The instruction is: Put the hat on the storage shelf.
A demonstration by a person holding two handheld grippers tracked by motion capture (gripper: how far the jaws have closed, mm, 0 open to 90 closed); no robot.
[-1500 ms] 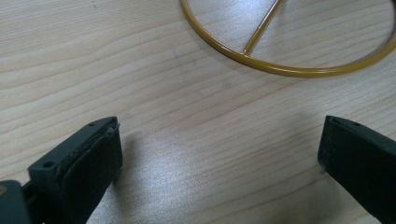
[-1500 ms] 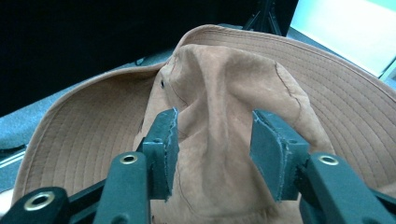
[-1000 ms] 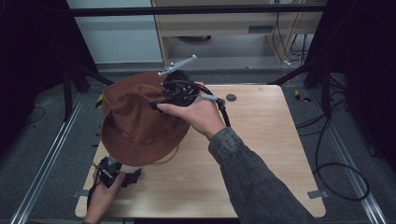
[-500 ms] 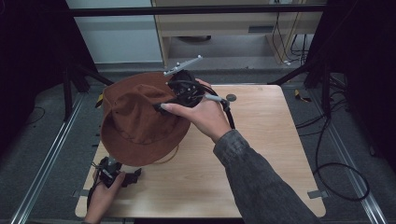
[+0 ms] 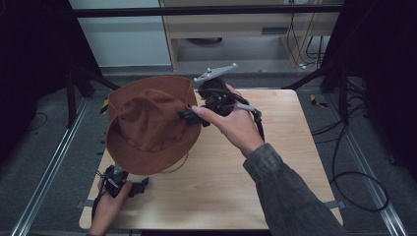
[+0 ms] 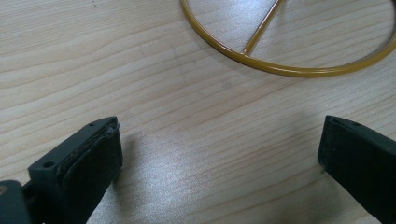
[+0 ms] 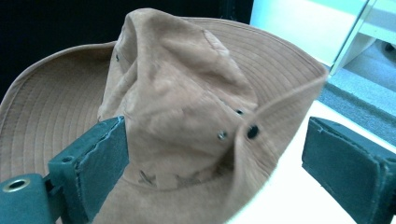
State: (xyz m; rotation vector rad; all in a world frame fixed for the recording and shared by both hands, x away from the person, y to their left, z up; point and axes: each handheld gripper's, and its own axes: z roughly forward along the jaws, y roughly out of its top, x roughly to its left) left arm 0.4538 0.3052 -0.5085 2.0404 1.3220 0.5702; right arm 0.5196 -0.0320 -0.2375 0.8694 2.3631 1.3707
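Right tool just opened, jaws wide, brown hat loose between them, unpressed.

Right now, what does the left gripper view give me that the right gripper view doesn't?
Left gripper view: open jaws of the left gripper low over bare wood, with a yellow wire ring lying ahead. Right gripper view: the brown hat, its crown between the right gripper jaws, which have just been opening; the far pad stands clear. Both: the wooden table.
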